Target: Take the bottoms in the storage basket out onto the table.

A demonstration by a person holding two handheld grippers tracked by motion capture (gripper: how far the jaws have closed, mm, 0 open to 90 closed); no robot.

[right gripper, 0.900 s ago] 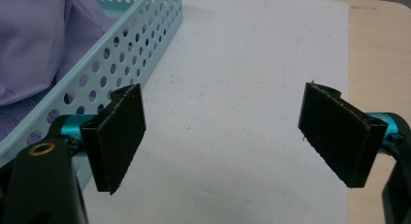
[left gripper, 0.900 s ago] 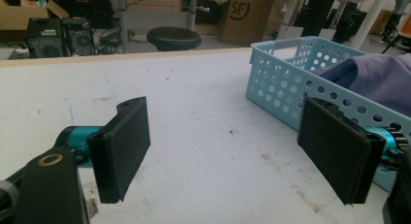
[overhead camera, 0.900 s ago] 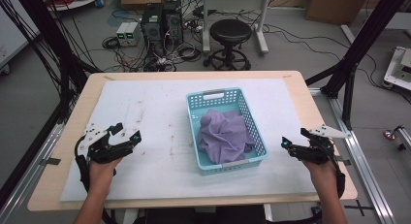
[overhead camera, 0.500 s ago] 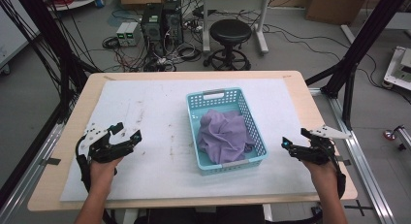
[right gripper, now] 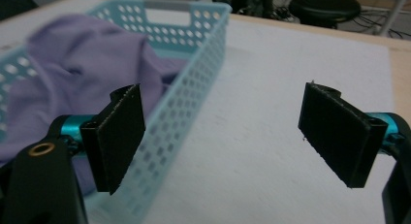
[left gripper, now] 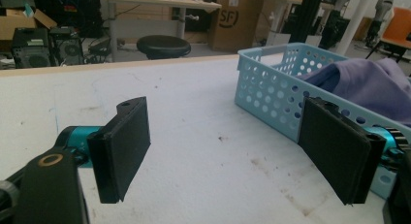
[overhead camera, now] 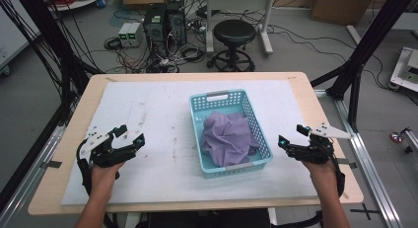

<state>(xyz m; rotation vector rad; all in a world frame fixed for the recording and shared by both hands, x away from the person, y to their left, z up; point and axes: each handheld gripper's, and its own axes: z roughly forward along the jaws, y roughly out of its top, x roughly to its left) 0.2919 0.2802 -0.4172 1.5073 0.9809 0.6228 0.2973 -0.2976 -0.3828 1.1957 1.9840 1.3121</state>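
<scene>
Purple cloth [overhead camera: 228,139] lies crumpled in light blue perforated basket [overhead camera: 217,96] at centre of white mat [overhead camera: 157,114] on table [overhead camera: 74,119]. Fabric soft, matte lavender, bunched in folds, heaped toward near end, 1 fold reaching rim height. Left gripper [overhead camera: 132,136] rests left of basket, well apart, jaws spread, nothing between. Right gripper [overhead camera: 292,135] just right of basket, jaws spread, empty. 2 black pads per gripper.

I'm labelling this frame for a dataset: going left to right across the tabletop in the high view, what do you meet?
left gripper → bare white mat → blue basket holding the purple cloth → right gripper
</scene>
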